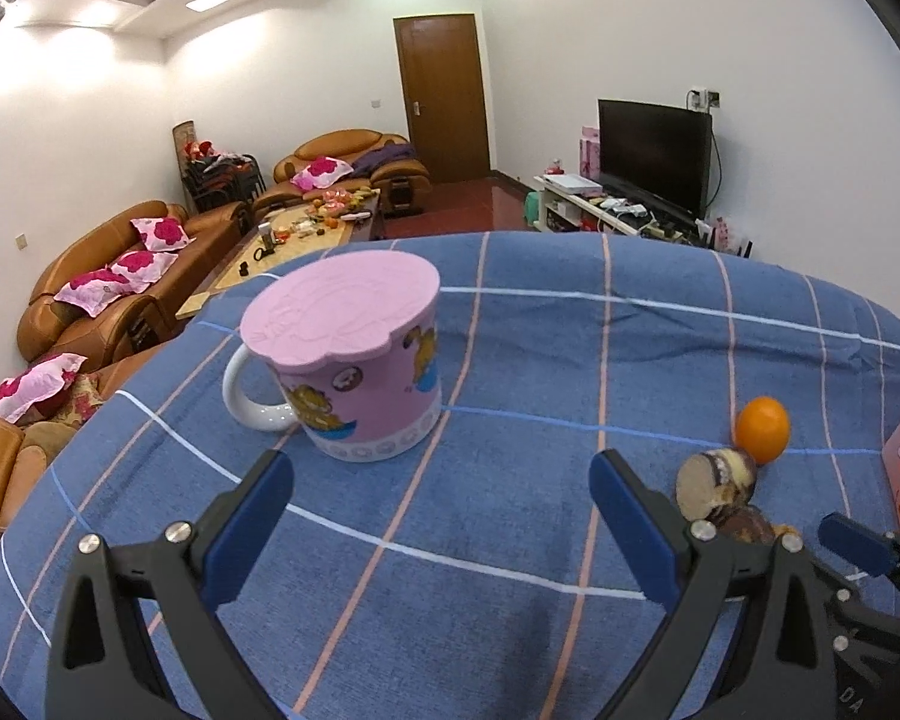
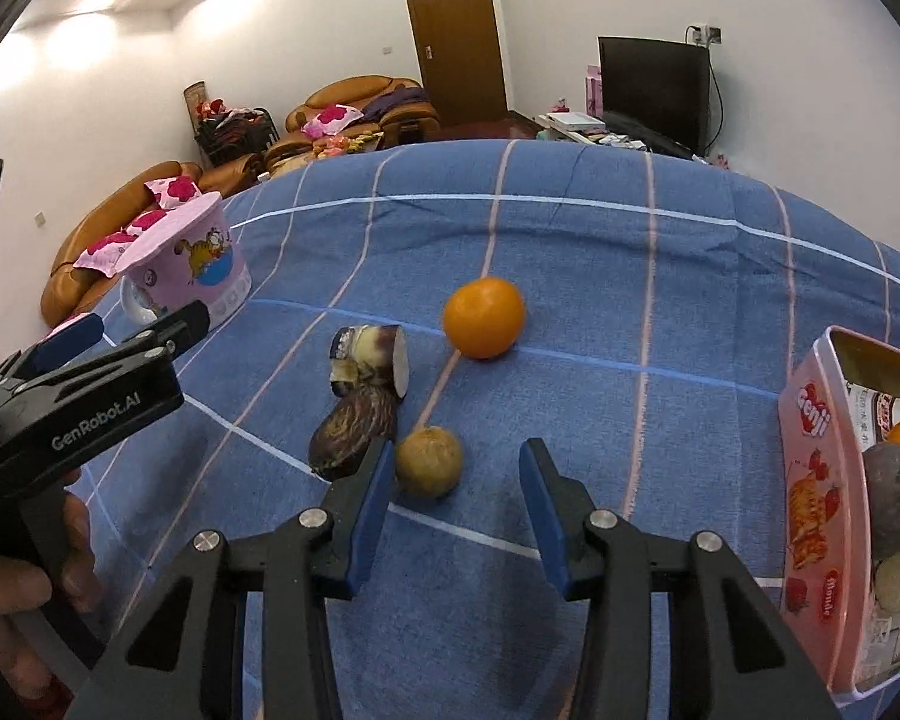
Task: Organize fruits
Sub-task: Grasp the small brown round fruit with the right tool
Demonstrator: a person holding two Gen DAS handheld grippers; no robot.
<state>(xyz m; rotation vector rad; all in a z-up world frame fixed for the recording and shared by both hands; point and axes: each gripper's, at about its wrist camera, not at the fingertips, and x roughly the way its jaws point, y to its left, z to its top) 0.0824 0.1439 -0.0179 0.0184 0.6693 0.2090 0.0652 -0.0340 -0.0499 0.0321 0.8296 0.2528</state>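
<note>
On the blue checked cloth (image 2: 570, 252) lie an orange (image 2: 483, 317), a cut purple-skinned piece (image 2: 372, 360), a dark shrivelled piece (image 2: 354, 426) and a small brown round fruit (image 2: 429, 462). My right gripper (image 2: 456, 480) is open, low over the cloth. The brown fruit sits between its fingers, close to the left pad, with a gap to the right pad. My left gripper (image 1: 441, 468) is open and empty, just short of a pink lidded mug (image 1: 360, 384). The orange (image 1: 762, 429) and the cut piece (image 1: 717, 477) lie to its right.
A pink snack box (image 2: 810, 480) stands open at the right edge, with a dark purple fruit (image 2: 894, 492), an orange and a small brown fruit inside. A hand (image 2: 6, 588) holds the left gripper (image 2: 132, 327) at far left. Sofas, a coffee table and a TV lie beyond.
</note>
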